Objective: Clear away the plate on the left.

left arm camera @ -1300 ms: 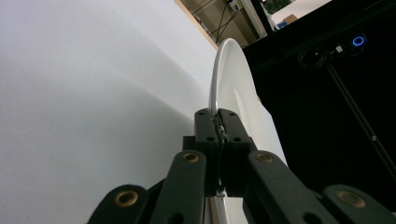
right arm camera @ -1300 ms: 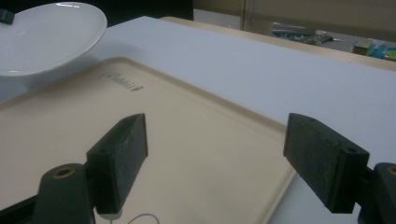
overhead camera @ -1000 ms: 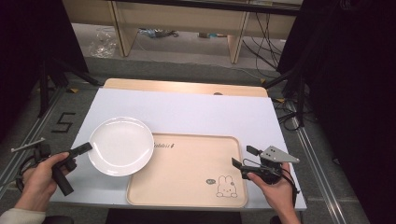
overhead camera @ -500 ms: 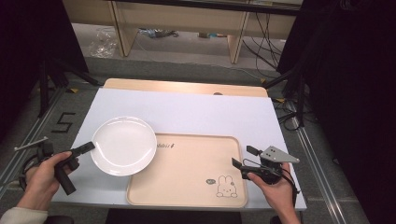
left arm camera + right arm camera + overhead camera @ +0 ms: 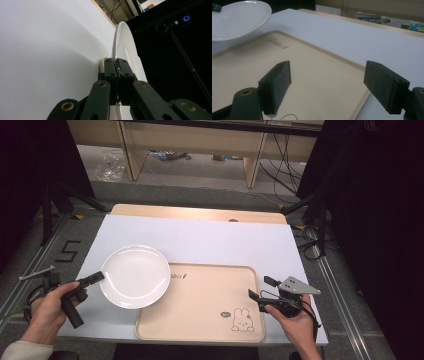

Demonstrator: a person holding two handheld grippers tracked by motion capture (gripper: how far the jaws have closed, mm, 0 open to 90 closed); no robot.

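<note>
A white plate (image 5: 134, 275) hangs above the table, its right part over the left edge of a beige tray (image 5: 205, 302). My left gripper (image 5: 98, 277) is shut on the plate's left rim; in the left gripper view the jaws pinch the plate (image 5: 125, 47) edge-on, at my left gripper (image 5: 117, 70). My right gripper (image 5: 261, 289) stands open at the tray's right edge with nothing between its fingers. In the right gripper view my right gripper (image 5: 332, 85) has its jaws wide apart over the tray (image 5: 294, 72), with the plate (image 5: 237, 17) at the far left.
The tray lies on a white sheet (image 5: 200, 242) that covers a wooden table (image 5: 195, 213); a rabbit drawing (image 5: 241, 319) marks the tray's near right corner. Black curtains stand on both sides, and shelves and cables sit on the floor beyond the table.
My left gripper has carried the plate to the right and a little forward, so it now overlaps the tray's left edge. The right gripper has stayed put.
</note>
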